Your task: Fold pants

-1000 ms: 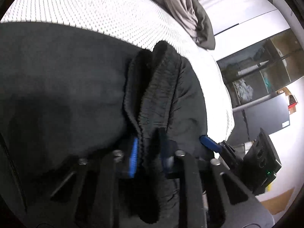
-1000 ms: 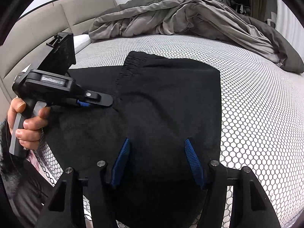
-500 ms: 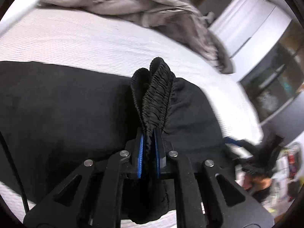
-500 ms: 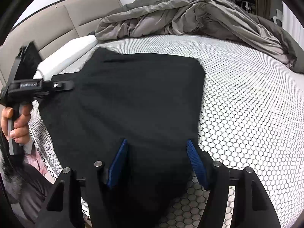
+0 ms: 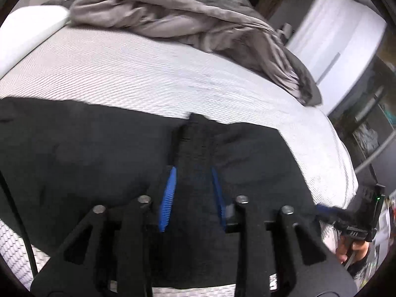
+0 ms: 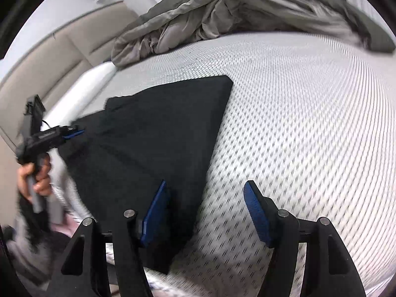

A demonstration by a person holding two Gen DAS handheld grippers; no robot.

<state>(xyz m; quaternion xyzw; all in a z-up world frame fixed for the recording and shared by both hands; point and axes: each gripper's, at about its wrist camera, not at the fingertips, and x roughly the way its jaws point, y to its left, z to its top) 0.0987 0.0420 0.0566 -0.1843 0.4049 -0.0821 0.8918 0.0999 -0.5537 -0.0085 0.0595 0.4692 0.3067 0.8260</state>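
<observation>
So up close in the left wrist view, the left gripper (image 5: 193,195) has its blue pads apart with a ridge of the black pants (image 5: 99,153) running up between them; the cloth sits in the gap, but the jaws look released rather than clamped on it. That ridge runs straight away from the fingers toward mid-frame, while the rest of the fabric spreads wide to the left and right of it.

Over in the right wrist view, the right gripper (image 6: 208,210) is spread wide too, straddling the near right edge of the pants (image 6: 160,136): the left pad sits over the cloth, the right pad over bare mattress (image 6: 309,111). The long straight edge runs diagonally from lower centre up to a corner just above the middle of the frame. Probably the right hand is better placed for that edge, the left for the ridge.

Farther off, the left gripper shows at mid-left of the right view, at the pants' far side. A rumpled grey duvet (image 5: 185,14) is piled along the top, well clear of the pants, with a beige headboard (image 6: 61,57) at upper left.
</observation>
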